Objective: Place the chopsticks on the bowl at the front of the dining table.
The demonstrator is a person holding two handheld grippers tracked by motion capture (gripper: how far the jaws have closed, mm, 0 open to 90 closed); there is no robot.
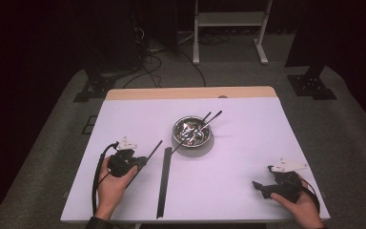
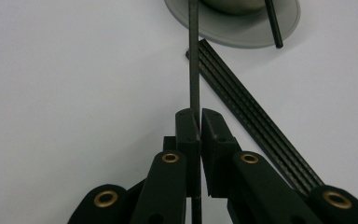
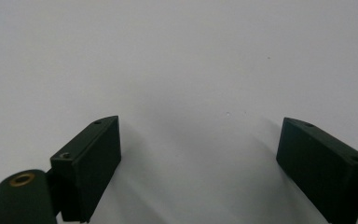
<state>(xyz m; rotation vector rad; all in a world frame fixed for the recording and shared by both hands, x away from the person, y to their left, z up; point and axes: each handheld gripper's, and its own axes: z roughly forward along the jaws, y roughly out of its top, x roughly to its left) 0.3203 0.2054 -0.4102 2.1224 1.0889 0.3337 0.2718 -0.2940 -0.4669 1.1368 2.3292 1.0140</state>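
Note:
My left gripper (image 1: 142,160) is at the table's left, shut on a thin dark stick (image 1: 153,149) that points up and right toward the bowl. In the left gripper view the jaws (image 2: 199,115) pinch this stick (image 2: 194,70), which runs straight ahead to the bowl's rim. A steel bowl (image 1: 191,131) stands mid-table with several metal utensils in it, handles poking out at its upper right. A second dark stick (image 2: 273,24) leans against the bowl (image 2: 242,35). My right gripper (image 1: 258,186) rests at the front right, open, with bare table between its jaws (image 3: 200,126).
A long black ribbed strip (image 1: 164,183) lies on the white table (image 1: 248,143), running from near the bowl to the front edge, just right of my left gripper; it also shows as the strip (image 2: 256,121). A pale wooden band (image 1: 190,93) edges the table's far side.

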